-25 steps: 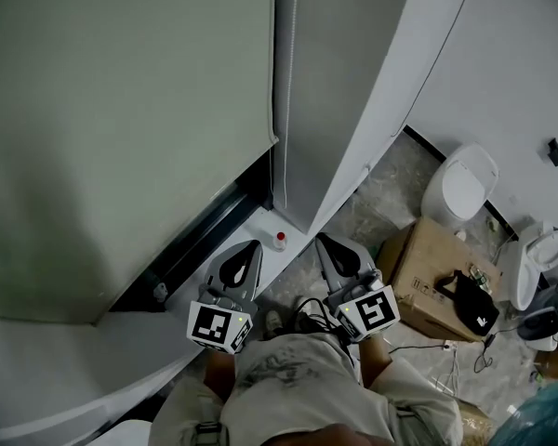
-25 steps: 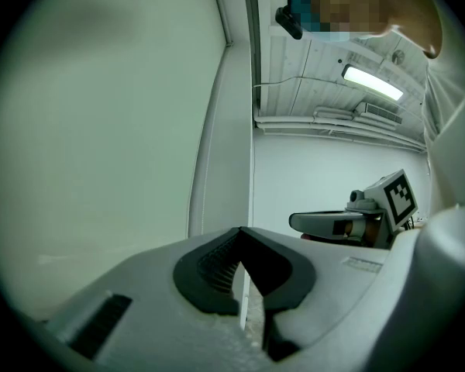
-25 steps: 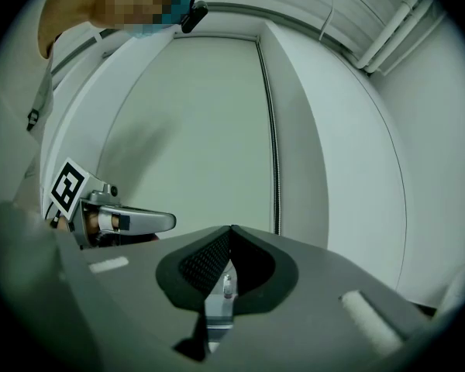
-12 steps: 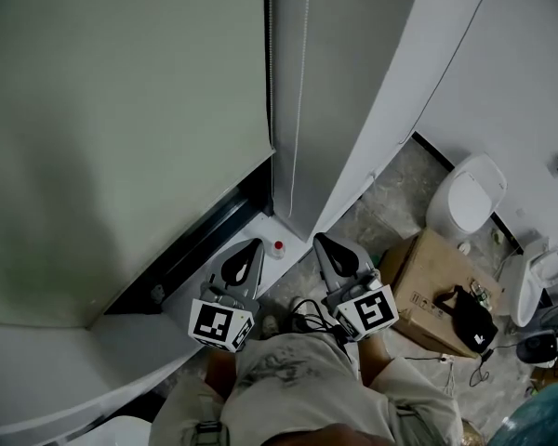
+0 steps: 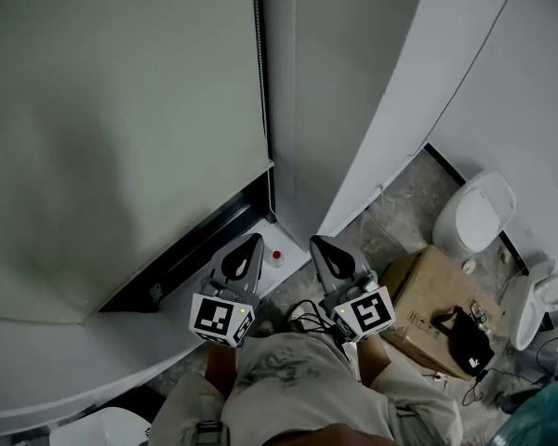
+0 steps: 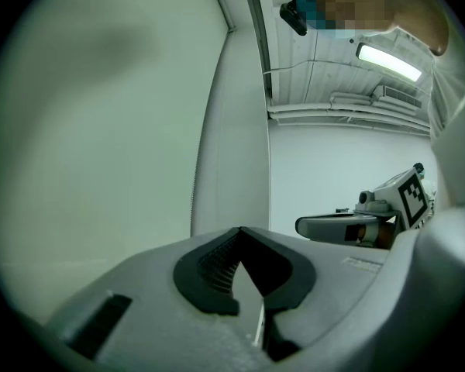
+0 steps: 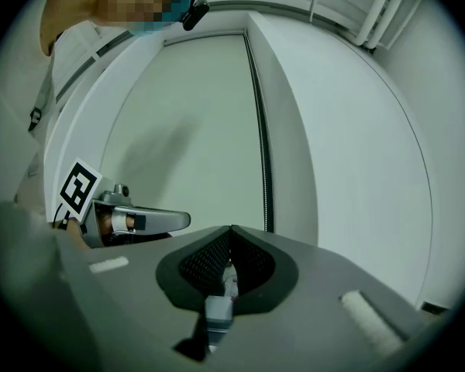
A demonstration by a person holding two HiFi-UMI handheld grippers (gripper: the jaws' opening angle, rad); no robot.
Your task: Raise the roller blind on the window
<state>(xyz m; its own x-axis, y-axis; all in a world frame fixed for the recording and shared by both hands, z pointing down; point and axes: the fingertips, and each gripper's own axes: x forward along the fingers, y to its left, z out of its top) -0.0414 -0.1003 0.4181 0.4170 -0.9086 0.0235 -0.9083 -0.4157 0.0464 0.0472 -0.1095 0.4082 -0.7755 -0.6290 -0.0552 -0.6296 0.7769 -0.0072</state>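
Note:
The pale roller blind (image 5: 121,137) hangs down over the window and fills the left of the head view; its bottom edge sits just above the dark frame (image 5: 200,240). Its thin cord (image 5: 259,72) runs down the blind's right edge, and it also shows as a faint cord (image 6: 194,196) and a dark cord (image 7: 264,169). My left gripper (image 5: 249,242) and right gripper (image 5: 316,243) are held side by side, level, pointing at the sill below the blind. Both are shut and hold nothing. Neither touches the blind or the cord.
A white sill (image 5: 121,342) runs under the window with a small red-capped object (image 5: 277,256) on it, just ahead of the grippers. To the right stand a cardboard box (image 5: 428,305) with a black bag (image 5: 465,337), and two toilets (image 5: 474,214), (image 5: 539,300).
Both grippers have come closer to the window and sill together; the red-capped object now lies nearer their tips. The jaws stay shut.

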